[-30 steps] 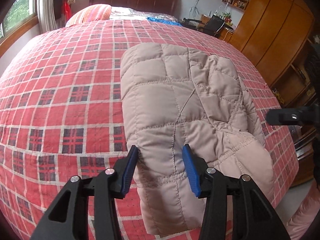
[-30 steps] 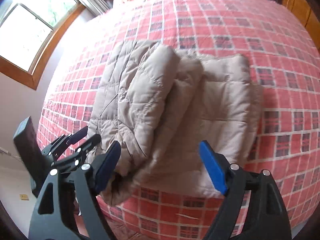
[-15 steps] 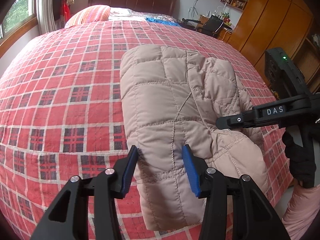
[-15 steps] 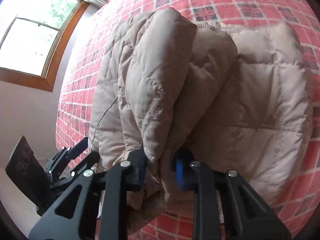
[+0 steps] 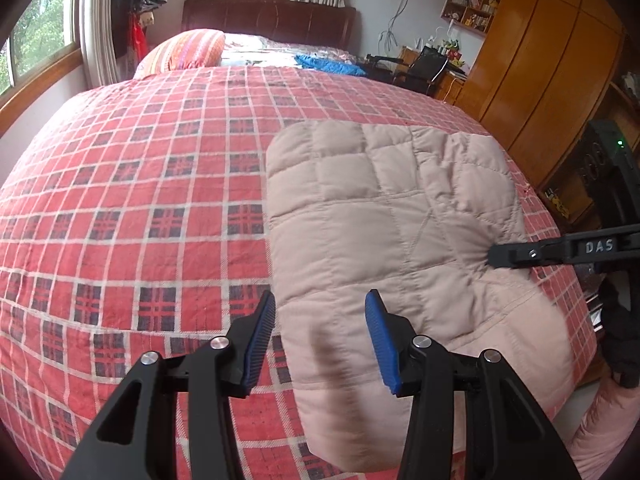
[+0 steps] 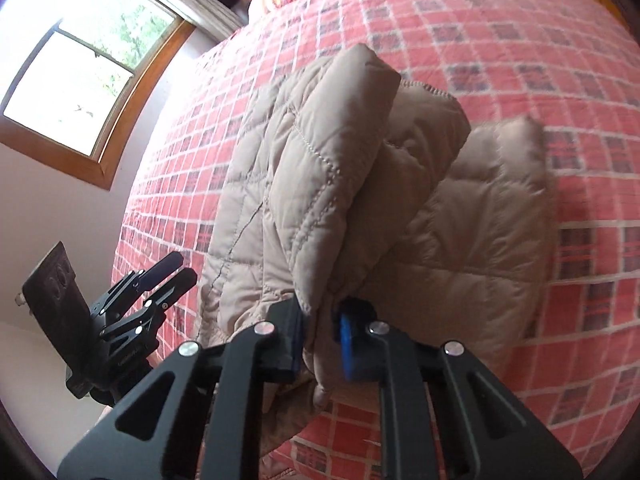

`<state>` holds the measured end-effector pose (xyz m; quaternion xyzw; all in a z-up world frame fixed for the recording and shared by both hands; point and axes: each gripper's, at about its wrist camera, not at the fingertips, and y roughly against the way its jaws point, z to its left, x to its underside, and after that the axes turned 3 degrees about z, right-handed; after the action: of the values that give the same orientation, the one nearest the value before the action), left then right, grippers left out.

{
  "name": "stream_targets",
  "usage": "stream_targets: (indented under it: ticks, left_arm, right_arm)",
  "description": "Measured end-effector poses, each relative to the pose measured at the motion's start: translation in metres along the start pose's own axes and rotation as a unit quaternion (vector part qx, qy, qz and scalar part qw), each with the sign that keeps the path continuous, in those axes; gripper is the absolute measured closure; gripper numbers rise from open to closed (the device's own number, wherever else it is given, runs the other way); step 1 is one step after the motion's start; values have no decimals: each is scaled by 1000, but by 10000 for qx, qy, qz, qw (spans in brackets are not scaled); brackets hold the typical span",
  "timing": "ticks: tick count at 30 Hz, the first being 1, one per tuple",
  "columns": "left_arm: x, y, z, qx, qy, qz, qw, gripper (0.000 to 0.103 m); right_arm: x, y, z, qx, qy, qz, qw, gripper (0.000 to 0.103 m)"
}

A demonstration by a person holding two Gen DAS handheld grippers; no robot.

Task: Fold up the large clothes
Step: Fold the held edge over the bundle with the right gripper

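Carefully, we had the right hand-held gripper [image 6: 320, 340] clamped on a thick fold of the beige quilted jacket [image 5: 384, 224], which lay on the red plaid bed [image 5: 120, 200] near its foot edge. Our left hand-held gripper [image 5: 320, 332] hovered with its blue pads apart over the jacket's near hem, holding nothing. To fold well, we judged the left should pin that hem while the right carried its layer across evenly, since puffy padding tends to spring back.
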<state>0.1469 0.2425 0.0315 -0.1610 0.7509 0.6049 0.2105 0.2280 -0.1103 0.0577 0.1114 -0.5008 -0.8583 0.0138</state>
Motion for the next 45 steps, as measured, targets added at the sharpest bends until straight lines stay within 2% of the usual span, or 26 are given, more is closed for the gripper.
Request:
stream_targets:
  ticks: [7,11,15,20,23,25,28,31,33,35,36,40,45]
  left_arm:
    - [-1,-9,-16,16,-190,47,9998,56]
    - [3,-24,-26,-5,-318,203,9993,56]
    - [6,-35,-34,-33,-427,267,9987,54]
    - [10,-44,-38,-44,-441,352,9984,53]
    - [12,-42,-39,-92,-446,288,9985,54]
    - [11,-40,-38,-106,-439,250,9987,55]
    - [11,-40,-39,-160,-458,218,9986,55]
    - [12,-41,-40,-128,-436,226,9987,55]
    - [12,-40,-41,-140,-431,209,9988,55]
    - [12,-39,-41,-137,-402,207,9989,55]
    - [13,-39,-42,-140,-397,202,9989,55]
    - [16,-32,-47,-150,-485,170,9986,55]
    - [20,-27,-53,-107,-600,145,9980,54]
  right_arm:
    - [3,13,-37,176,-356,-156,9991,90]
    - [9,1,-61,253,-555,-63,9981,90]
    - [15,-28,-78,274,-787,141,9964,89]
    - [16,-48,-86,186,-895,202,9956,87]
    - [19,-42,-84,123,-857,105,9962,74]
    - [26,-23,-98,100,-792,3,9968,60]
    - [41,-3,-94,3,-733,-152,9972,40]
    - [56,1,-86,-278,-660,-88,9974,32]
    - [62,-6,-79,-172,-626,61,9979,32]
    - [66,-19,-74,-15,-594,196,9980,40]
    - [67,-25,-73,-28,-630,284,9976,55]
    - [68,-23,-68,-87,-649,146,9977,76]
    - [75,-5,-61,-13,-559,-107,9984,80]
